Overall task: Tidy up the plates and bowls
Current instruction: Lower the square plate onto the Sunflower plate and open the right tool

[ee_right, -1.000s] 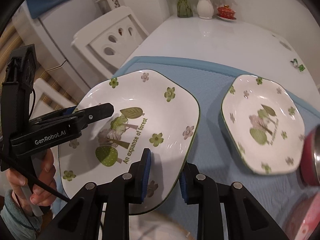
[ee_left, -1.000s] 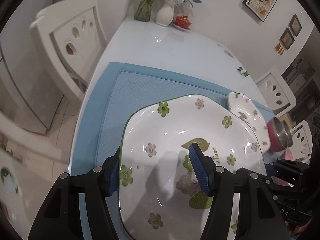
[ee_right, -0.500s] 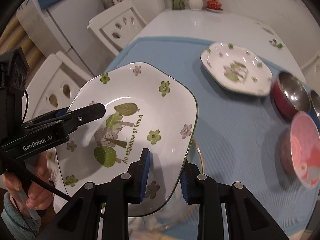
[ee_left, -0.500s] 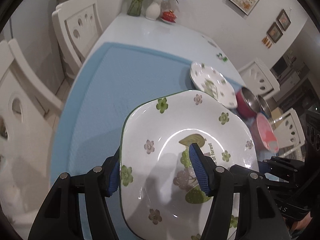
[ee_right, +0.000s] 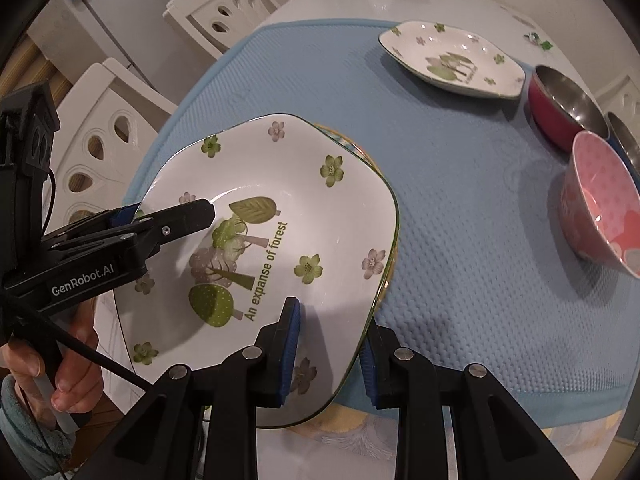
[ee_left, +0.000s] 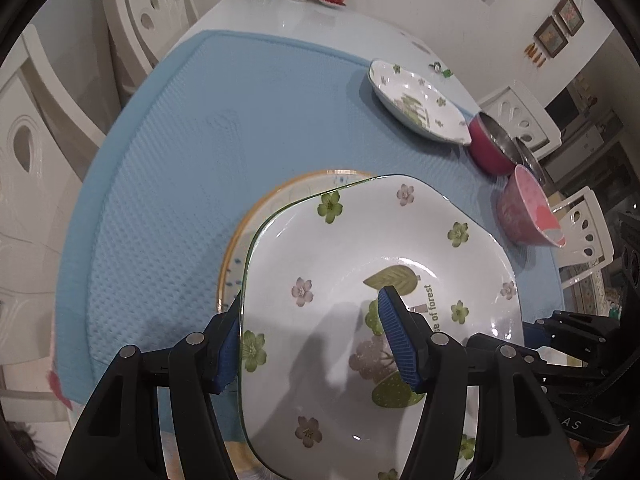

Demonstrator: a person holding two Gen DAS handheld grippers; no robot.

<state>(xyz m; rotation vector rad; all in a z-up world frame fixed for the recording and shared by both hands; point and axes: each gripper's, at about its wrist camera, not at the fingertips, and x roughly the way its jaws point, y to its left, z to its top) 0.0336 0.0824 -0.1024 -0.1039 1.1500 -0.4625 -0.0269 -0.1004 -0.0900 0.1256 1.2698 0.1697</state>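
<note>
Both claws, left claw (ee_left: 310,344) and right claw (ee_right: 330,354), are gripping the floral plate (ee_right: 272,240) over the yellow-rimmed plate (ee_left: 256,216), with stacking barely started and the second floral plate (ee_right: 452,58) and bowls (ee_right: 600,200) waiting beyond.

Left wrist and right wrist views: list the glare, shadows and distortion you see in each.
Left wrist view: fisheye bends the table edge and chairs; the left claw casts a grey shadow across the floral plate, with small highlights on its glaze. Right wrist view: black vignette corners; glare streaks on the white tabletop; the pink bowl shadows the blue mat.
</note>
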